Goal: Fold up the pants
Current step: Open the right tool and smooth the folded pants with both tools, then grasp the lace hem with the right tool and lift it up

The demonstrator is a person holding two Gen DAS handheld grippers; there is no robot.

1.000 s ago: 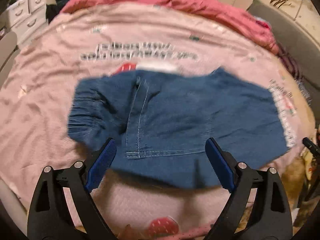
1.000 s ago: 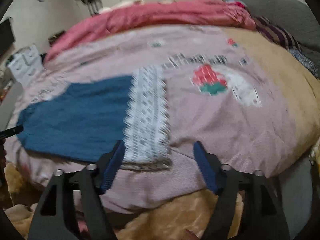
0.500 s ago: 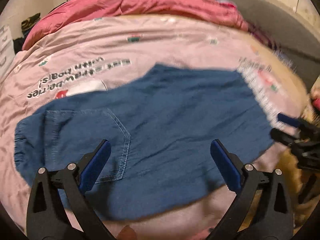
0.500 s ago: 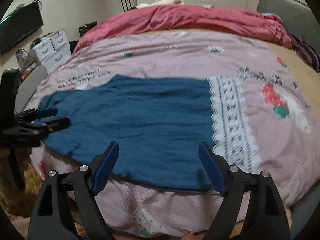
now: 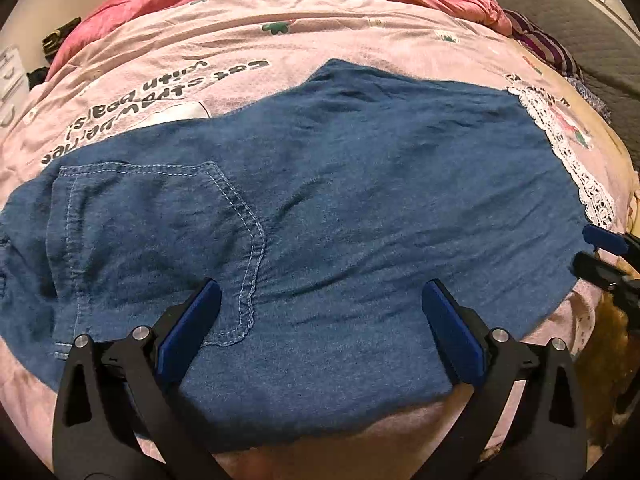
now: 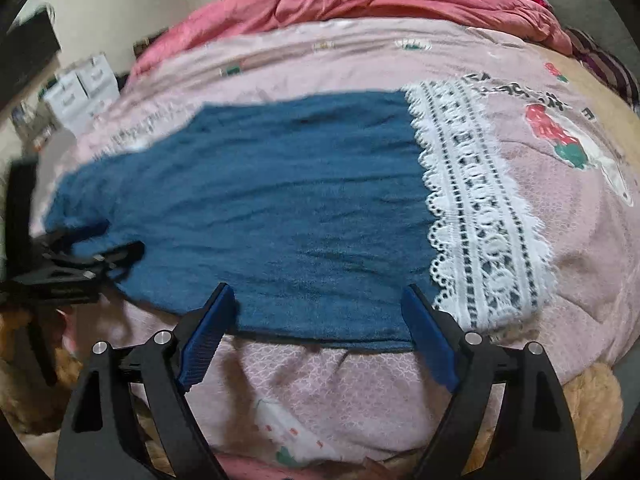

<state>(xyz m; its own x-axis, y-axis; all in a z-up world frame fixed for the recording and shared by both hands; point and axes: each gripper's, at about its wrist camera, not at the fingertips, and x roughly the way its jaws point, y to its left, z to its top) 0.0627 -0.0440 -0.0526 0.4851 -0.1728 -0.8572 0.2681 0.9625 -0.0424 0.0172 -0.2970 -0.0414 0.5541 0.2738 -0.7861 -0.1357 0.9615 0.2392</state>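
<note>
Left gripper (image 5: 320,320) spread wide, empty, now closer over the pocket (image 5: 160,240) end of the pants (image 5: 340,200); right gripper (image 6: 320,328) likewise open and empty, now at the near edge beside the lace hem (image 6: 480,220). Pants flat and unfolded across the pink blanket (image 5: 240,32). Probably positioned for a first grasp; no fold begun.

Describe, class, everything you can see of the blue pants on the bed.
The pants are blue, of soft denim-like cloth, lying flat and lightly wrinkled across a pink printed bedspread. A patch pocket with pale stitching sits near the waist end; the leg end carries a white lace trim. They look folded lengthwise, though that is uncertain. Both tools, left and right, are open at the near edge, gripping nothing.
</note>
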